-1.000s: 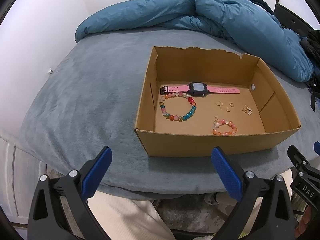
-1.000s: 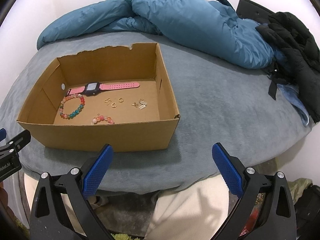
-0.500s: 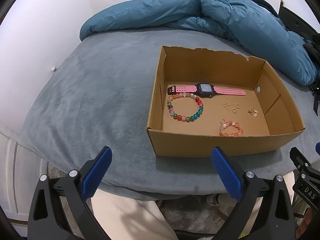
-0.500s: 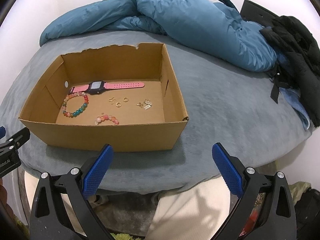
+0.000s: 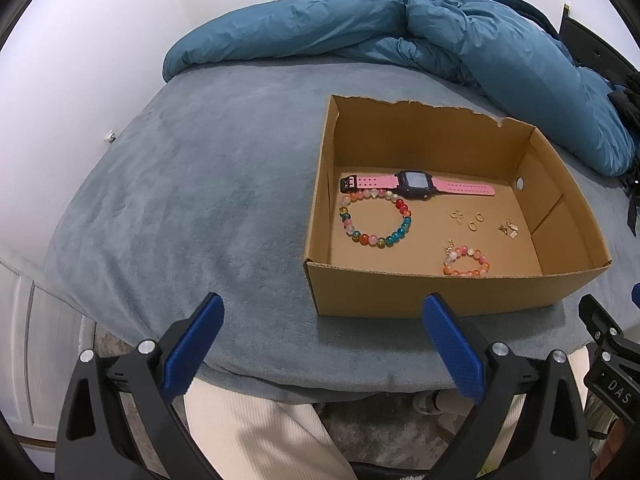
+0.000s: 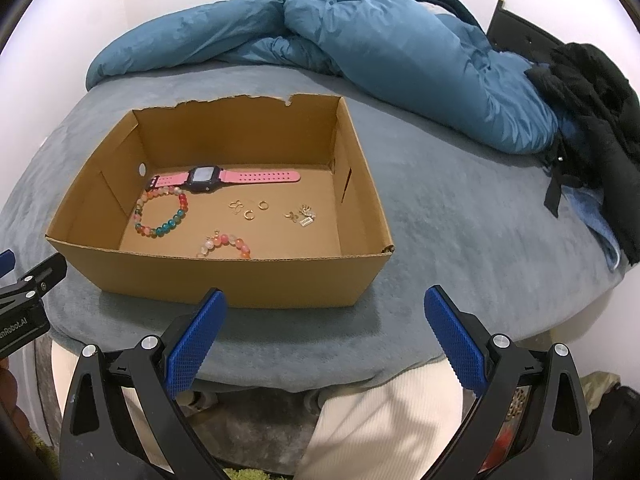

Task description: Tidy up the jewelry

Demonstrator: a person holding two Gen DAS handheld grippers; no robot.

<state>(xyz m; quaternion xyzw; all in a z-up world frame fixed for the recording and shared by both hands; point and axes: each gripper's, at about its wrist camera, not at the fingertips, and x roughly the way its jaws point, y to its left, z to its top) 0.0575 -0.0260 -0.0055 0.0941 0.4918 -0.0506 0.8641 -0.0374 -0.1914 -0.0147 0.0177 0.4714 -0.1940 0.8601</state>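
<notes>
An open cardboard box [image 5: 432, 296] [image 6: 224, 280] sits on the grey bed. Inside lie a pink watch [image 5: 416, 185] [image 6: 208, 178], a large multicoloured bead bracelet [image 5: 374, 220] [image 6: 162, 214], a small pink-orange bead bracelet [image 5: 466, 260] [image 6: 224, 244], gold rings [image 5: 468, 219] [image 6: 248, 209] and small gold charms [image 5: 508, 229] [image 6: 302, 216]. My left gripper [image 5: 320, 320] is open and empty, in front of the box's left corner. My right gripper [image 6: 324, 316] is open and empty, in front of the box's right corner.
A rumpled blue duvet [image 5: 400, 28] [image 6: 360, 40] lies along the back of the bed. Black clothing [image 6: 592, 128] is heaped at the right. The grey blanket [image 5: 180, 208] stretches left of the box. The person's white-trousered legs [image 6: 380, 420] are below the bed edge.
Both grippers have drifted left and slightly back from the box; the box appears further right in the left view. Both stay open and empty.
</notes>
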